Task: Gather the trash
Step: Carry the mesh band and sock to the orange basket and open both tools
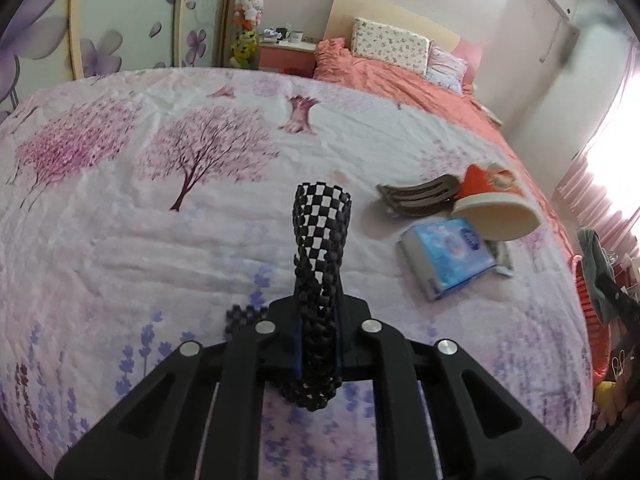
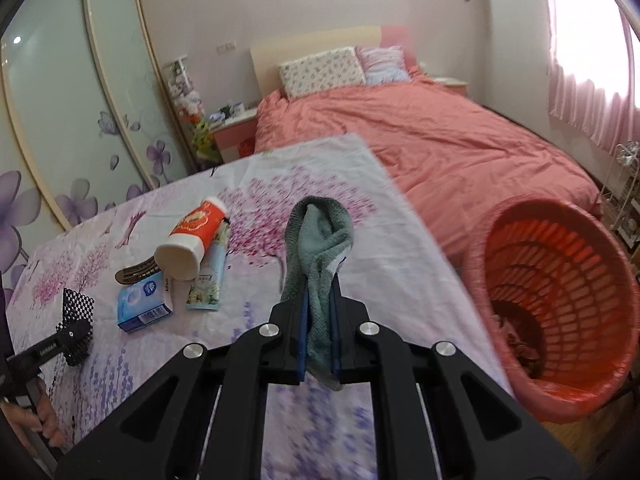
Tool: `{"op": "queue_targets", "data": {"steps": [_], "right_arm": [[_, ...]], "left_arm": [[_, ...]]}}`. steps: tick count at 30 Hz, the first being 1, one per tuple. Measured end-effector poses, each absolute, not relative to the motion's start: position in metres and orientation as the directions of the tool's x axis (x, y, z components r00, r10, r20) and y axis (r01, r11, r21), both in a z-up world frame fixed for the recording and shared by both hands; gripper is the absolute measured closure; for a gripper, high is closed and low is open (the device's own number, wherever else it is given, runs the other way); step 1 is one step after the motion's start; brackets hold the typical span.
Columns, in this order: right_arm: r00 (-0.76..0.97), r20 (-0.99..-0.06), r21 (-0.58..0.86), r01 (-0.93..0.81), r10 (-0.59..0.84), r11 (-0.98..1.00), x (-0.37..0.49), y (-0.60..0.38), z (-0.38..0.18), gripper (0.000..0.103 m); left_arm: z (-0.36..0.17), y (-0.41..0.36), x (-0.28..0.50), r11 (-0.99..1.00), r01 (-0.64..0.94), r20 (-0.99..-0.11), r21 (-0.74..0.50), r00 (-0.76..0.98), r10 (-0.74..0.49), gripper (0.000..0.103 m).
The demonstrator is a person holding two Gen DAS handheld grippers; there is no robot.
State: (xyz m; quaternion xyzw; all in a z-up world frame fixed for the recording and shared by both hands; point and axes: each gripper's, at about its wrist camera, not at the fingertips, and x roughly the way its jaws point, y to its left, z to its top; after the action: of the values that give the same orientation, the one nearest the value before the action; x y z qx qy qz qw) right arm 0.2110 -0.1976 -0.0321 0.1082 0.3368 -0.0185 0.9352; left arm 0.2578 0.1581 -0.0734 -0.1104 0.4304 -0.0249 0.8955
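Fingers first: both pairs are pinched tight on something soft. Right gripper (image 2: 319,300) is clamped on a grey-green terry cloth (image 2: 318,256), which folds over the tips and droops, so it's limp, nubby fabric. Left gripper (image 1: 320,320) is closed on a black-and-white checkered mesh strip (image 1: 322,236) that stands up stiffly past the tips, more like woven plastic than cloth.

Going big to small: the bed's floral sheet (image 1: 140,220) is the work surface, thin and wrinkled. Next to it sits the red plastic laundry basket (image 2: 560,280), slatted walls, tilted toward the bed, and I'd guess that's where the stuff goes, since the cloth hangs near its rim.

Still lying on the sheet, clustered together: a tipped-over red-and-white paper cup (image 2: 192,240), a blue tissue pack (image 2: 142,306) just beside it, a flattened floral wrapper (image 2: 208,280) under the cup, and a dark ridged hair clip (image 1: 420,196) touching the cup.
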Motion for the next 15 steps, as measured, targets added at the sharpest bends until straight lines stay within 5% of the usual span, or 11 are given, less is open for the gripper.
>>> {"op": "queue_targets", "data": {"steps": [15], "right_arm": [[0.871,-0.487,0.172,0.165,-0.062,0.971,0.146,-0.243,0.005,0.094]], "left_arm": [[0.009,0.047,0.221,0.959,0.204,-0.667,-0.195,0.689,-0.283,0.092]]}}
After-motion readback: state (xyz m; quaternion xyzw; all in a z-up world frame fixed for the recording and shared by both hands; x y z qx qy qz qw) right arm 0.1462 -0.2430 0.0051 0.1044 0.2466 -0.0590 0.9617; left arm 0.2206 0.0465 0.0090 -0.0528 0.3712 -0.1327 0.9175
